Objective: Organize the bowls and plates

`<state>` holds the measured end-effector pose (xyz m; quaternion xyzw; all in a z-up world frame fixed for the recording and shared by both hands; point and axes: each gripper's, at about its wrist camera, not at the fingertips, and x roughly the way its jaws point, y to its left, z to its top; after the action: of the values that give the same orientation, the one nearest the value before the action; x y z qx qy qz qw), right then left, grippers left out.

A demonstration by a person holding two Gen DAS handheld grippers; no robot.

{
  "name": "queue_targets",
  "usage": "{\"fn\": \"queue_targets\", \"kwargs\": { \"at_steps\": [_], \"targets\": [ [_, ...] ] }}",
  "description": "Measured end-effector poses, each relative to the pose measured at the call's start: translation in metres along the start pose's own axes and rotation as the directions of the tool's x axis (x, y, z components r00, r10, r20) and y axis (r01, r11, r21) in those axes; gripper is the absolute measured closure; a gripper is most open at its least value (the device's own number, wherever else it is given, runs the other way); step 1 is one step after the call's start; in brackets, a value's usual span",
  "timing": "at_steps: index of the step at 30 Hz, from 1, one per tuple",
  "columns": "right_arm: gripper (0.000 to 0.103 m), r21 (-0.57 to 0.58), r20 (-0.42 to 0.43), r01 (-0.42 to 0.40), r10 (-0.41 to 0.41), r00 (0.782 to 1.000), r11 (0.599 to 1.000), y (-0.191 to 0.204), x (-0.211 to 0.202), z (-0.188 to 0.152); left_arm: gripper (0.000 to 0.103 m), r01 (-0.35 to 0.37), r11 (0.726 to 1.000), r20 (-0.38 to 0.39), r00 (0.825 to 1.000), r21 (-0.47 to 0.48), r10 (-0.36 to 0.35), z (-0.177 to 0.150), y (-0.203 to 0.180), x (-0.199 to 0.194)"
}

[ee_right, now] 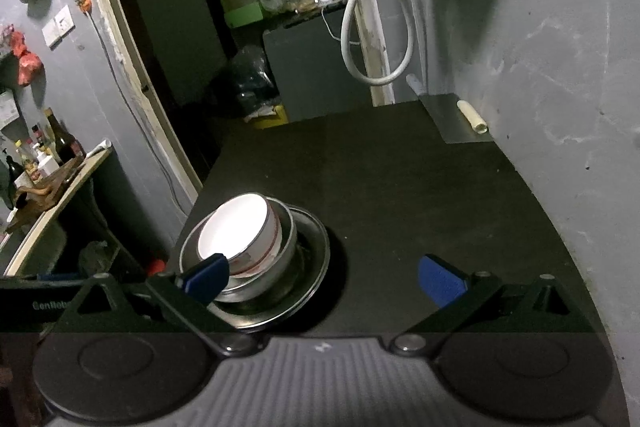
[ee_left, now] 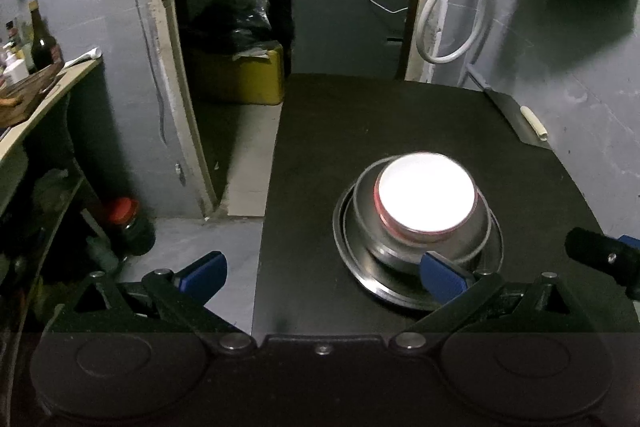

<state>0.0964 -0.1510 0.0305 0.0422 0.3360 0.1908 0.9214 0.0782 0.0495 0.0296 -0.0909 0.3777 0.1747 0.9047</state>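
Both grippers, left gripper (ee_left: 322,277) and right gripper (ee_right: 324,277), have fingers spread wide holding nothing, low in frame near the stack: white bowl (ee_left: 426,197) nested in steel bowl (ee_left: 416,239) on steel plate (ee_left: 360,267), centre-right on black table (ee_left: 400,119).

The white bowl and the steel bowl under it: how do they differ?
The white bowl is white inside with red bands outside; the steel bowl is bare grey metal. The white bowl is narrower and sits nested on top; the steel bowl is wider and rests on the steel plate. Both are round and upright.
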Motion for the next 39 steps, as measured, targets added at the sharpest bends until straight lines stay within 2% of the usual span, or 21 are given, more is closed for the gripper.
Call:
{"fn": "queue_targets", "kwargs": {
  "at_steps": [7,13,24,34,39],
  "targets": [
    [0.000,0.039,0.021,0.018,-0.019,1.000,0.999,-0.003,-0.016,-0.013,0.001,0.000,1.000,-0.001,1.000,0.001,0.000,-0.012,0.002,-0.014],
    [0.000,0.054,0.027,0.045,-0.046,0.999,0.998,-0.004,-0.032,-0.026,0.001,0.051,0.999,0.019,0.999,0.014,-0.051,-0.020,0.004,-0.024],
    [0.000,0.071,0.053,0.165,-0.169,0.984,0.984,0.020,-0.062,-0.045,0.001,0.132,0.990,0.036,0.990,0.046,-0.134,-0.039,0.027,-0.031],
    [0.000,0.088,0.095,0.250,-0.258,0.962,0.964,0.062,-0.095,-0.072,0.001,0.216,0.964,0.087,0.969,0.155,-0.231,-0.058,0.046,-0.053],
    [0.000,0.092,0.099,0.297,-0.306,0.947,0.950,0.078,-0.112,-0.087,0.001,0.265,0.951,0.077,0.957,0.158,-0.279,-0.071,0.056,-0.058]
  ]
}}
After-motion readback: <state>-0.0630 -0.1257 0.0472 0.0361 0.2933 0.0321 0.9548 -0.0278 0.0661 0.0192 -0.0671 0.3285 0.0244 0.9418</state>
